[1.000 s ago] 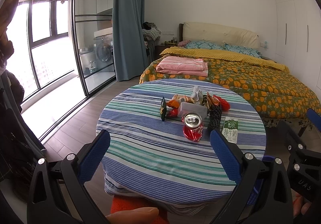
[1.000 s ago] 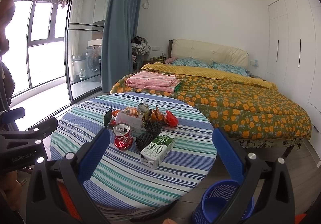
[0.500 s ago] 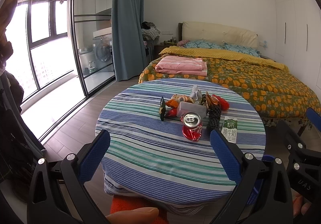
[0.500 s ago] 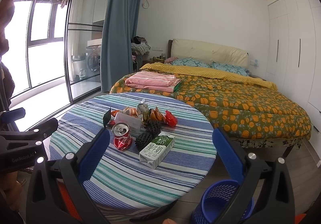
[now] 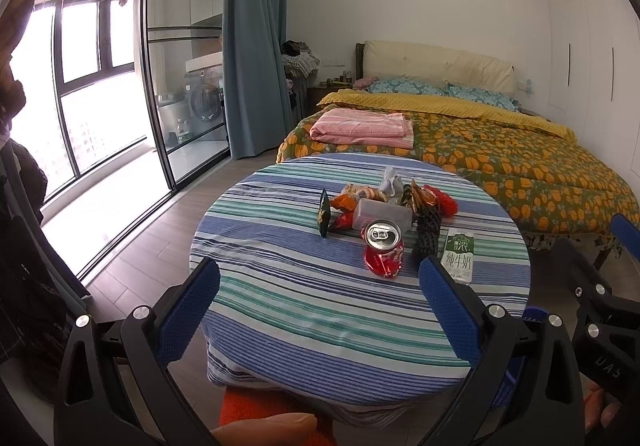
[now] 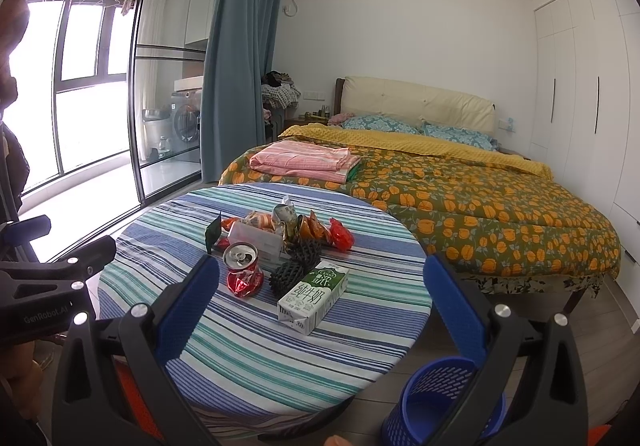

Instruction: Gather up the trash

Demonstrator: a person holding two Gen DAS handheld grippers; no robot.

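Left gripper [image 5: 320, 298]: jaws wide apart, empty.
Right gripper [image 6: 320, 302]: jaws wide apart, empty.
Trash: crushed can [image 6: 243, 269], milk carton [image 6: 313, 297], wrappers [image 6: 308, 228] on striped table [image 6: 224, 346].
Blue bin [image 6: 436, 402]: floor, beside table.

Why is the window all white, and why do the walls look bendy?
In the left wrist view, daylight washes the window out to white, so hardly anything outside shows. In the right wrist view, the fisheye lens bows the wardrobe and the glass door frame, and the picture's corners go dark.
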